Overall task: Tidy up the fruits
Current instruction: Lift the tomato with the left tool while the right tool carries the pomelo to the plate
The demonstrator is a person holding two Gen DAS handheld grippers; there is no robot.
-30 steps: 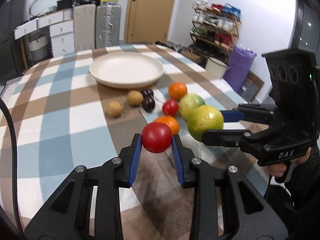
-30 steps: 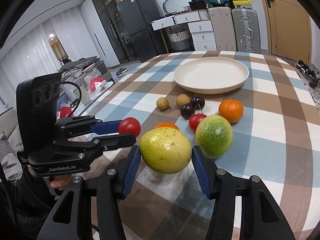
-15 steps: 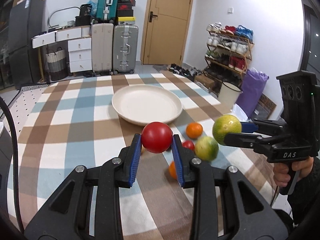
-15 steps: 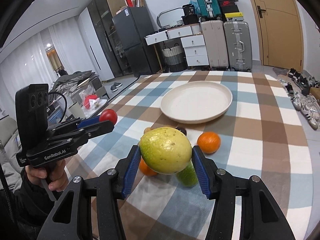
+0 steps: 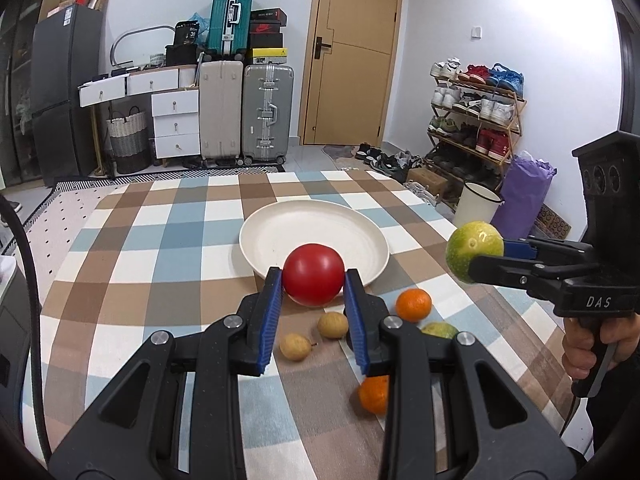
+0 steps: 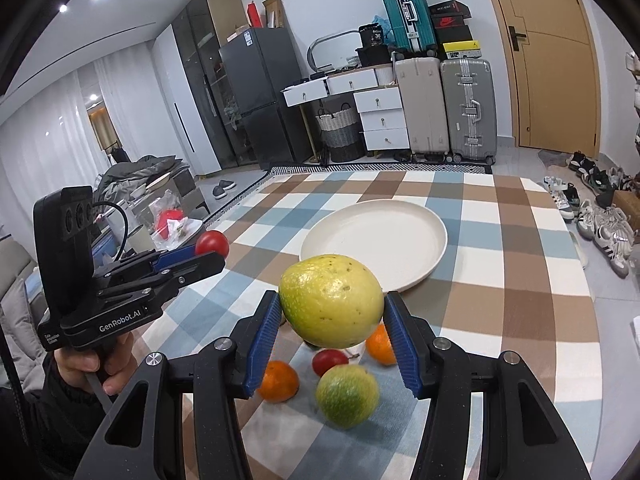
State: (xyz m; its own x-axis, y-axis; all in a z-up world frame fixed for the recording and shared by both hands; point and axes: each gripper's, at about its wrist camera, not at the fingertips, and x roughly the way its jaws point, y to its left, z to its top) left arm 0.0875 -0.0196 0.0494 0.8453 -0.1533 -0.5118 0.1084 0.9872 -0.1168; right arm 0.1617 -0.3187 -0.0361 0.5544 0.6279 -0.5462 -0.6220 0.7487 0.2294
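Note:
My left gripper [image 5: 313,285] is shut on a red tomato [image 5: 313,274], held in the air in front of the cream plate [image 5: 276,232]. My right gripper [image 6: 330,307] is shut on a yellow-green citrus fruit [image 6: 330,300], also lifted above the table, near the plate [image 6: 384,236]. Each gripper shows in the other's view: the right one [image 5: 476,256] at the right with its fruit [image 5: 474,249], the left one [image 6: 212,250] at the left with the tomato [image 6: 212,242]. The plate holds nothing.
On the checked tablecloth [image 5: 160,240] below lie oranges [image 5: 413,305] [image 6: 277,381], two small brown fruits [image 5: 332,325], a green citrus [image 6: 346,395] and a small red fruit [image 6: 329,361]. Suitcases, drawers and a shoe rack [image 5: 476,112] stand beyond the table.
Both grippers have risen from the fruit pile with their fruits and moved toward the plate; the loose fruits now lie lower in both views.

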